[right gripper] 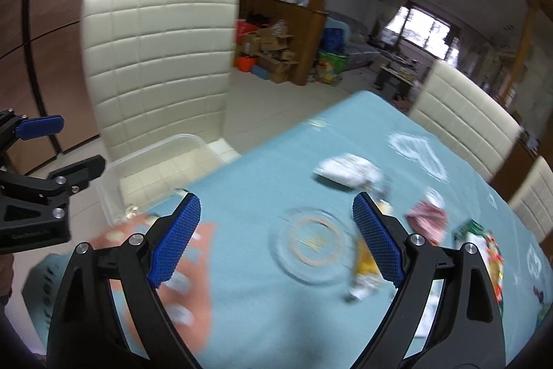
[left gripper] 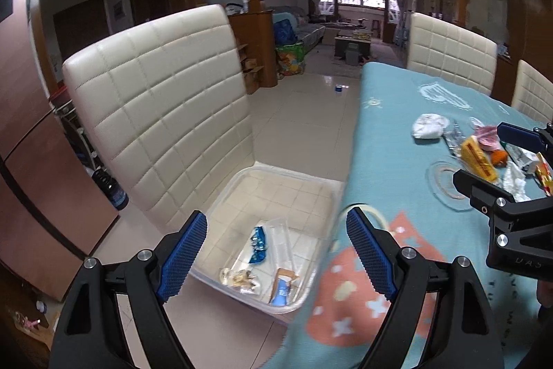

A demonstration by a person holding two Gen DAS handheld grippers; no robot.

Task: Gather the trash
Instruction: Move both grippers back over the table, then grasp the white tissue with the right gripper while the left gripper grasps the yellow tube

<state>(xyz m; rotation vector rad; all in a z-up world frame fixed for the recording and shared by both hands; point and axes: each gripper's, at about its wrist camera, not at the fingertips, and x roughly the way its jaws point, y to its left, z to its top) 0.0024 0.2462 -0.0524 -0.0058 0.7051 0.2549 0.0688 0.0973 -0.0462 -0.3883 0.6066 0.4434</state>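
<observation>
Collecting step: move the loose rubbish on the table into the clear plastic bin (left gripper: pixel 304 185) standing on the cream quilted leather chair (left gripper: pixel 155 99).
Left gripper (left gripper: pixel 276 251): jaws spread wide, nothing between them; it hangs above the bin.
Right gripper (right gripper: pixel 276 237): jaws spread wide, holding nothing; it hangs over the light-blue patterned tablecloth (right gripper: pixel 262 168), near the trash pile.
Bin contents: blue foil wrapper (left gripper: pixel 258 242), clear plastic packaging (left gripper: pixel 281 239) and other scraps lie at the bottom.
Trash remaining: crumpled white tissue (left gripper: pixel 428 126), yellow packet (left gripper: pixel 478 158), pink wrapper (right gripper: pixel 427 218), all clustered on the cloth, well apart from the bin.
Recommended approach: select the piece at the pile's near edge, straddle one item only, and close fully before lifting.
Caution: thin film may slip; pinch at a crumpled fold.
Image note: the right wrist view is motion-blurred, so small items there cannot be identified.
</observation>
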